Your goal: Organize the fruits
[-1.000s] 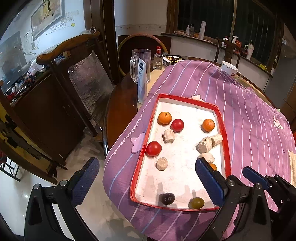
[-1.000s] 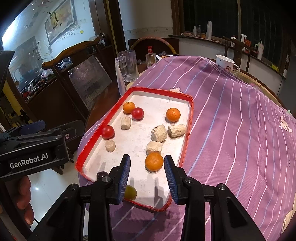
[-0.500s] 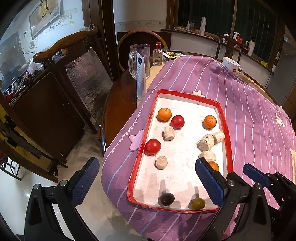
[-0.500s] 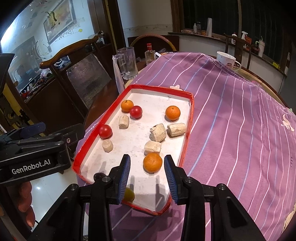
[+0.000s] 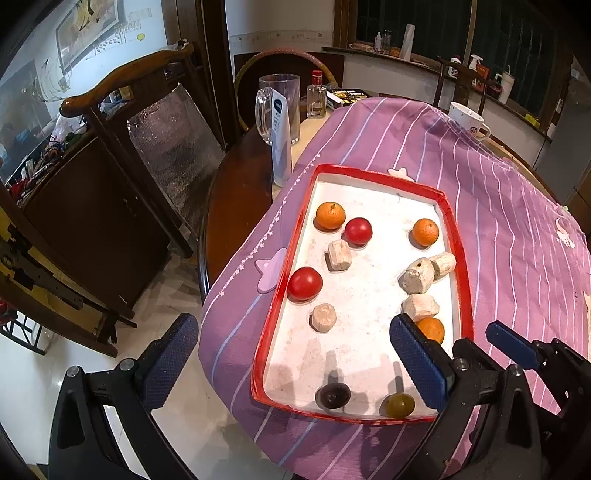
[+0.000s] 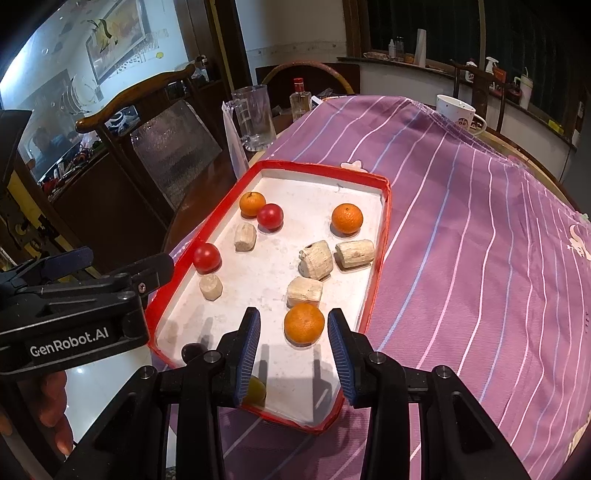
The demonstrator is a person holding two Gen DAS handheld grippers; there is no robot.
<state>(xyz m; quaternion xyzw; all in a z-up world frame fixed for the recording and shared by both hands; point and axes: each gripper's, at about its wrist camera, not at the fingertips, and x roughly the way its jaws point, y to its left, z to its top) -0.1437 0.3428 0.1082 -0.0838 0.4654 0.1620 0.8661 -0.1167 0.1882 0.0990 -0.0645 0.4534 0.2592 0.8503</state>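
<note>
While the right tongs are hovering apart, the nearest orange is lying between their tips, untouched; the left tongs are gaping wide.

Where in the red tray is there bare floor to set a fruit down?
In the tray, the far end beyond the two oranges is bare, and so is the middle strip between the left tomato and the pale chunks. The right side and near edge are crowded.

A home dining room. A round wooden table under a purple cloth, carved chairs, a glass mug, a cup. A framed painting hangs on the wall.
</note>
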